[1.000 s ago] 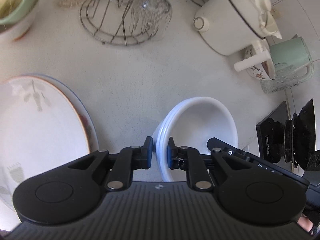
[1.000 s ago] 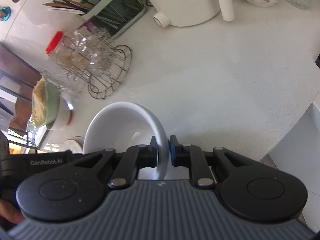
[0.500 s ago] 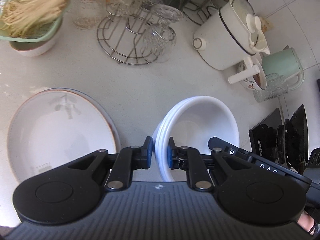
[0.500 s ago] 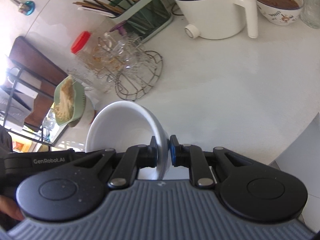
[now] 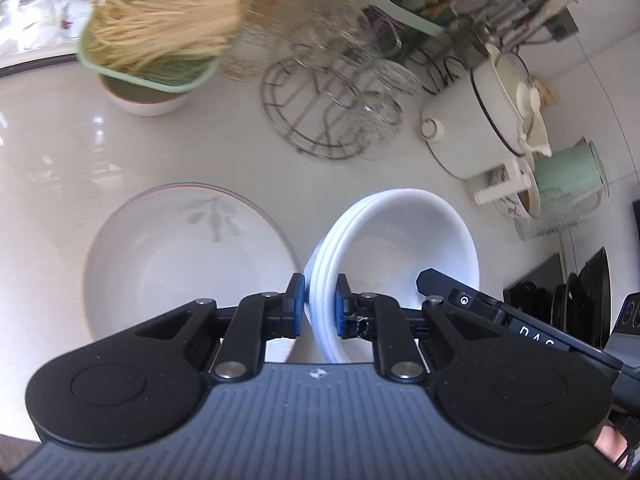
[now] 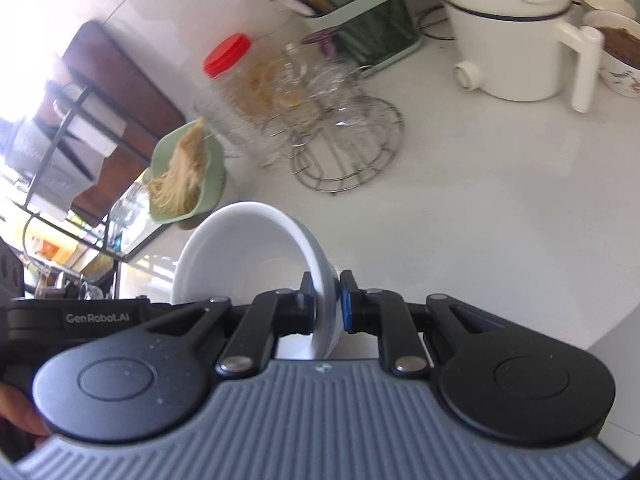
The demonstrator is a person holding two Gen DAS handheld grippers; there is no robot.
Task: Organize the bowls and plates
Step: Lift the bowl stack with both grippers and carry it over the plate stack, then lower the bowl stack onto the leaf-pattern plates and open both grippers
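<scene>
Clamped between the blue pads of the left gripper (image 5: 318, 306): the near-left rim of the stack of white bowls (image 5: 400, 248), three nested rims showing, the jaws narrow and pressing from both sides. Opening away from that gripper to the right, bowl cavity facing up. Just left of the stack, on the white counter (image 5: 48, 152): a large leaf-patterned plate (image 5: 180, 260), lying flat, its right edge running behind the stack's rim. Up and left of the stack: a green tray of noodles (image 5: 160, 40) atop a bowl. Above the stack: a wire glass rack (image 5: 332, 108). Up and right of it: a white lidded pot (image 5: 492, 120) and a mint kettle (image 5: 572, 168).

On the stack's far right rim, seen in the right wrist view: the right gripper (image 6: 326, 306), jaws likewise narrow, pinching the white rim between its pads, bowl (image 6: 248, 256) spreading left from the grip.

Compared with a second ago: more of the counter in sight, the plate now visible almost whole rather than cut off at the left edge, the noodle tray and utensil holder drawn into the picture, the rack smaller and farther up. Grip on the rim unchanged on both sides.

Both grippers pitched steeply down toward the counter, facing each other across the stack. A bit of hand (image 6: 16, 412) visible at the lower left edge behind the right gripper.
</scene>
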